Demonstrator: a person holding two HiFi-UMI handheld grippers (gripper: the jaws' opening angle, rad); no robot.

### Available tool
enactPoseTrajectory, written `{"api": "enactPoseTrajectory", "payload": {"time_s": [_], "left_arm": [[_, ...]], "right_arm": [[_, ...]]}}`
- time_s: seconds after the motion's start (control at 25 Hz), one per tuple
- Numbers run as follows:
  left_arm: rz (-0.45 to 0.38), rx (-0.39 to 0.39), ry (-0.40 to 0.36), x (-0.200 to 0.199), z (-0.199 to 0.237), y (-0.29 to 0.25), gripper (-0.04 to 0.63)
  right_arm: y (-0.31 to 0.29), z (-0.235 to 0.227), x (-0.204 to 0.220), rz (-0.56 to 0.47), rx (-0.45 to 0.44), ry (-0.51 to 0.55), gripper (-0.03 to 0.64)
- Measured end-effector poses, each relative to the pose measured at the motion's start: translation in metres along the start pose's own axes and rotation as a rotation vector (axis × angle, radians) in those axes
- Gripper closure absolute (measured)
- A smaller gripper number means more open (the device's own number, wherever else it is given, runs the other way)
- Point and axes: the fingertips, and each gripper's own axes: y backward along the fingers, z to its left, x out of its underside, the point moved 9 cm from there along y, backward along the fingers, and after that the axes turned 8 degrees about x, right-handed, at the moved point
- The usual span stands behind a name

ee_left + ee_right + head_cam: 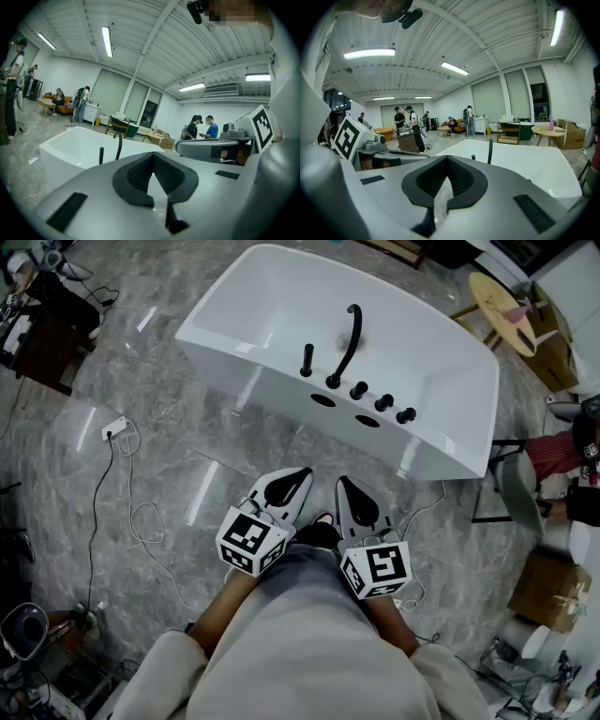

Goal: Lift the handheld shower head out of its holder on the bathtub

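Note:
A white bathtub [441,343] stands on the grey marble floor ahead of me. On its near rim a short black handheld shower head [307,360] stands upright in its holder, left of a curved black spout [349,338] and three black knobs [383,402]. Both grippers are held close to my body, well short of the tub. My left gripper [298,474] and right gripper [343,486] are shut and empty, pointing toward the tub. In the left gripper view the shower head [101,155] shows beyond the shut left gripper [153,159]. The right gripper [447,161] faces the spout [490,151].
A power strip [114,428] with trailing cables lies on the floor to the left. A round wooden table [502,306] and a chair [516,488] stand right of the tub, with a cardboard box [548,587] nearer. Several people [201,127] stand in the background.

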Motion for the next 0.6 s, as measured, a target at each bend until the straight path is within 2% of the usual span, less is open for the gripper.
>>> {"api": "enactPoseTrajectory", "payload": {"time_s": [0.12,0.28,0.6], "left_arm": [[-0.02,0.004,-0.017,-0.004,0.004,0.003,0.591],[-0.032,0.013,0.0,-0.003,0.015,0.01,0.591],[-0.11,-0.026,0.021,-0.005,0.044,0.025,0.59]], "right_arm": [[-0.004,0.002,-0.001,0.001,-0.002,-0.002,0.598],[-0.013,0.011,-0.002,0.003,-0.013,0.002,0.598],[-0.034,0.025,-0.001,0.018,0.002,-0.011,0.598]]}}
